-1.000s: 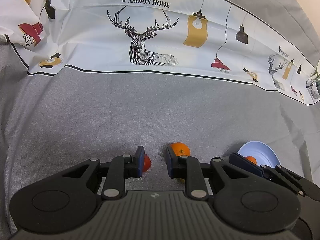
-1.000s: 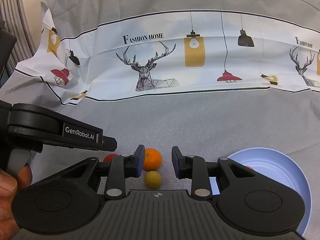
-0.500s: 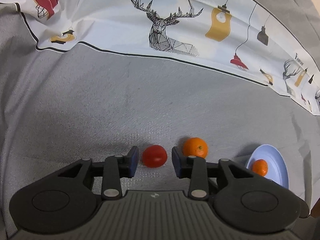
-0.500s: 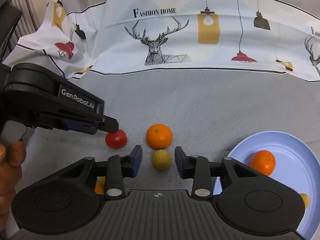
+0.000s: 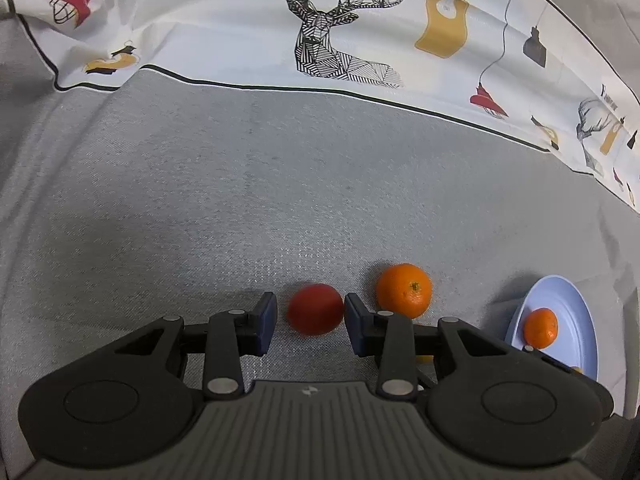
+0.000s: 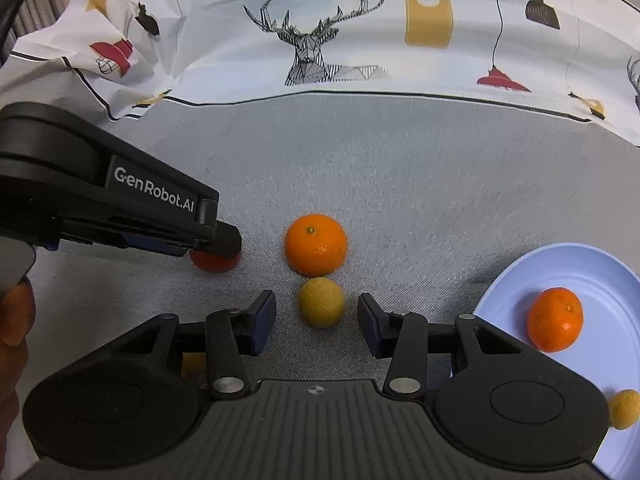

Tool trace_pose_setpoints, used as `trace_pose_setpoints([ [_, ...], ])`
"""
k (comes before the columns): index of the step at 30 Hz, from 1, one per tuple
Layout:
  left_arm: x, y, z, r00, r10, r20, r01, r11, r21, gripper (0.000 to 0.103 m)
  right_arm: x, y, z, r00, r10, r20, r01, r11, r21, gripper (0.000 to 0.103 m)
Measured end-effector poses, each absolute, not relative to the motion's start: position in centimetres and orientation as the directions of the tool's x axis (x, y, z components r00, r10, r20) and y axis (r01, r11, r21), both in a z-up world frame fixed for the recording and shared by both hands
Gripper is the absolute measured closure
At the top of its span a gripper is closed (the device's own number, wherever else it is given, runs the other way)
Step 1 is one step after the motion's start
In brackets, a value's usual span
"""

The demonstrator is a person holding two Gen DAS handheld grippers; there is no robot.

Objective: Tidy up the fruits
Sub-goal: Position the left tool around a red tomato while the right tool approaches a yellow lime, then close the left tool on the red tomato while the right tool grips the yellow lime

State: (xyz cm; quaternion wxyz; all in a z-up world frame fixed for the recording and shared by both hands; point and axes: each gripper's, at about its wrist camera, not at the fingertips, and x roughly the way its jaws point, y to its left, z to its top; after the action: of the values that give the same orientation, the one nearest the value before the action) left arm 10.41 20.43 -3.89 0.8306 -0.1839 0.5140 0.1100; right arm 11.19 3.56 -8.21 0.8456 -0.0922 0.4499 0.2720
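Both wrist views steeply down, close; share orange (image 5: 404,290).

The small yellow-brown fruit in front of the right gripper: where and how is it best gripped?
Grip the yellow-brown fruit across its widest middle, from above. It is round, with bare cloth on both sides; the right gripper, jaws opening, already straddles it.

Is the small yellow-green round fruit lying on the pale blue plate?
No, the small yellow-green round fruit lies on grey cloth, left of the pale blue plate.
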Motion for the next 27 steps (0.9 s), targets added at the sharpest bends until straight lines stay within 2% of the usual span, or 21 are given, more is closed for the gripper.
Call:
trace_pose_setpoints([
  [3,10.5,20.1,-4.0,0.446,-0.007,-0.895,-0.358,0.915,-0.186,0.062,11.2,4.0,-8.3,0.459,0.359,-0.813,-0.553,0.832,0.055,0.06],
  [5,10.6,19.9,-4.1,0.443,-0.008,-0.897,-0.349,0.92,-0.18,0.063,11.1,4.2,-8.3,0.472,0.344,-0.811,-0.56,0.828,0.026,0.071],
  [7,10.6,19.9,-4.1,0.443,-0.005,-0.897,-0.347,0.921,-0.177,0.065,11.2,4.1,-8.2,0.471,0.345,-0.812,-0.558,0.829,0.028,0.077],
  [11,10.6,19.6,-4.0,0.446,0.005,-0.895,-0.341,0.926,-0.164,0.069,11.3,3.8,-8.1,0.472,0.34,-0.813,-0.554,0.832,0.027,0.077],
  [17,10.1,20.2,-3.0,0.463,0.038,-0.886,-0.366,0.918,-0.152,0.069,10.9,3.3,-6.9,0.477,0.359,-0.802,-0.558,0.829,0.04,0.077],
  [27,10.1,20.1,-3.8,0.426,0.058,-0.903,-0.356,0.928,-0.109,0.068,10.8,3.5,-7.5,0.424,0.333,-0.842,-0.566,0.823,0.041,0.077],
])
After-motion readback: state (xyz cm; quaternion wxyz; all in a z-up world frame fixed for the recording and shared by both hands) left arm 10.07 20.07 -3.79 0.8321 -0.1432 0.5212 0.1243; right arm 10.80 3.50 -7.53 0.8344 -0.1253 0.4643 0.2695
